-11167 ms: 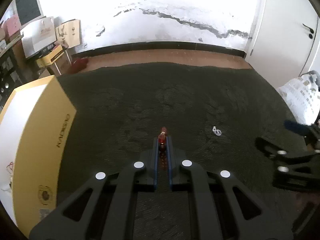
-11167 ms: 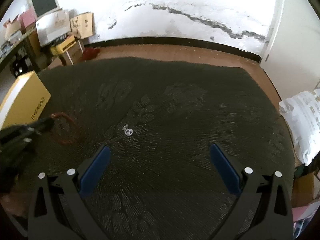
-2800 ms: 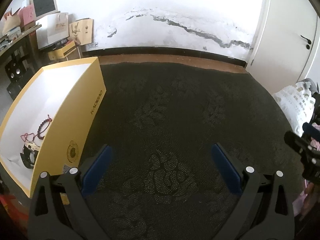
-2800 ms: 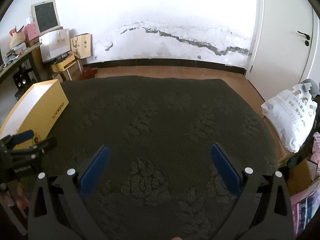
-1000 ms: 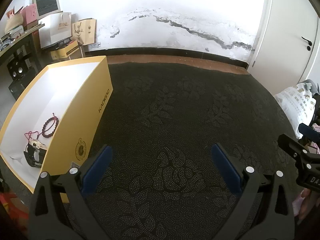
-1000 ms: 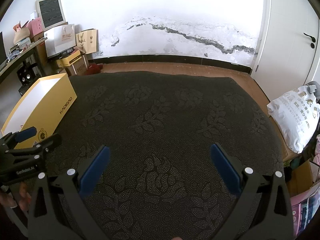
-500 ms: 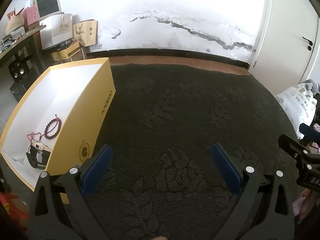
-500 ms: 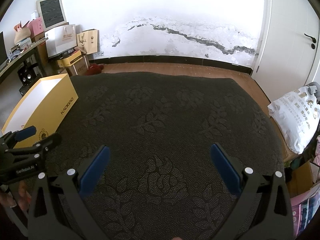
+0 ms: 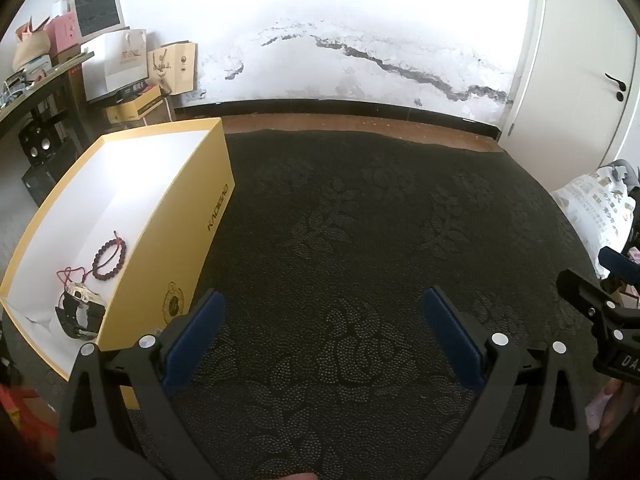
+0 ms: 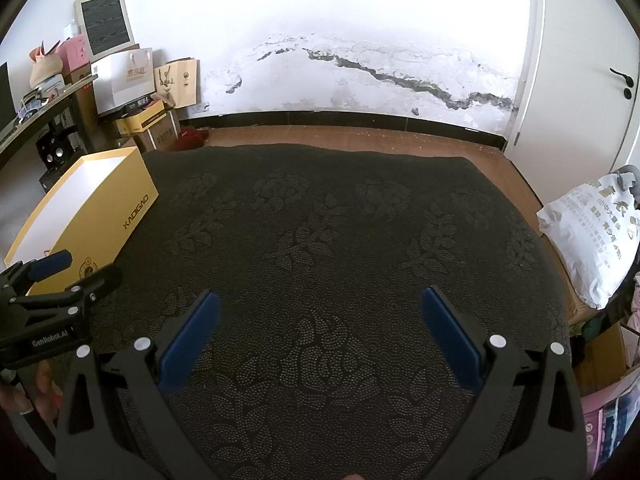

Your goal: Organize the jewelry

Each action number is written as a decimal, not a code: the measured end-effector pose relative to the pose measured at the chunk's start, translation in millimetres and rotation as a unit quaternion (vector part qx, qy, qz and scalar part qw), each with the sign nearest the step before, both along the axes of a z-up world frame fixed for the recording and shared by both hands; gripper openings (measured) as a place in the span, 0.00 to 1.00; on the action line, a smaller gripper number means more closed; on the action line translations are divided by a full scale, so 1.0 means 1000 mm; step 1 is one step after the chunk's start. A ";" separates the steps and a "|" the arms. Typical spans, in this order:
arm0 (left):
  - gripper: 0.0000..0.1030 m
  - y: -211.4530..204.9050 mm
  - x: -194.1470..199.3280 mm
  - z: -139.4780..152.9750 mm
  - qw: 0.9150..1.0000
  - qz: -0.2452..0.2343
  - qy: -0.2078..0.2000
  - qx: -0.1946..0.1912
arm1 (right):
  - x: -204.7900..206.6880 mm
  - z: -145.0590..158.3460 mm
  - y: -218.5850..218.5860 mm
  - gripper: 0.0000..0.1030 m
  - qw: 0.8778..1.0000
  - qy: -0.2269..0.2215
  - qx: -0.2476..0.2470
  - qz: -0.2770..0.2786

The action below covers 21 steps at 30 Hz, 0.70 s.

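A: Where does the jewelry sit?

B: Inside the open yellow cardboard box with a white lining (image 9: 176, 216), at the left of the left wrist view. A dark red beaded bracelet (image 9: 109, 254) lies near the box's lower end, a thin red cord (image 9: 66, 276) just below and left of it, and a black-strapped wristwatch (image 9: 80, 312) beside that in the bottom corner.

A: And the tools?

B: The left tool (image 9: 322, 322) is spread wide, its blue-padded fingers (image 9: 196, 336) far apart, gripping nothing. The right tool (image 10: 320, 322) is spread just as wide and also grips nothing. Both are over the dark floral-patterned carpet (image 10: 320, 220).

A: Do they see each other?

B: Yes. The right tool shows at the right edge of the left wrist view, the left tool at the lower left of the right wrist view, near the box's near end.

A: Anything else around?

B: A white printed plastic bag (image 10: 592, 236) at the right edge, off the carpet, and paper shopping bags (image 10: 128, 78) in the upper left against the cracked white wall (image 10: 360, 68).
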<state>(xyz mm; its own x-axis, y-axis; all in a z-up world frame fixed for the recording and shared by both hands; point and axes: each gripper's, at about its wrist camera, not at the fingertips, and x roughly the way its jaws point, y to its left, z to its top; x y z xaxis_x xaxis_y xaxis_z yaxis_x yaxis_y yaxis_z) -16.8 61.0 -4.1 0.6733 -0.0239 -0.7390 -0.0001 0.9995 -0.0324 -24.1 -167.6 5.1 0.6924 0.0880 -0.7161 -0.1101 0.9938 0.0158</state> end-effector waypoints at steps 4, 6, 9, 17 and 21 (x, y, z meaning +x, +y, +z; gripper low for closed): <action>0.94 0.000 0.001 0.000 1.000 0.000 0.002 0.001 | 0.000 0.000 0.002 0.94 1.000 0.000 0.000 0.000; 0.94 0.000 0.001 0.000 1.000 0.000 0.001 0.003 | 0.000 0.000 0.001 0.94 1.000 0.000 0.000 0.001; 0.94 0.000 0.002 0.000 1.000 0.001 0.002 0.005 | -0.001 0.000 0.003 0.94 1.000 0.000 -0.001 0.002; 0.94 -0.001 0.002 0.001 1.000 0.003 0.003 0.004 | 0.001 0.000 0.005 0.94 1.000 0.001 0.000 0.003; 0.94 0.000 0.001 0.001 1.000 0.002 0.000 0.003 | 0.001 0.000 0.007 0.94 1.000 0.002 0.000 0.004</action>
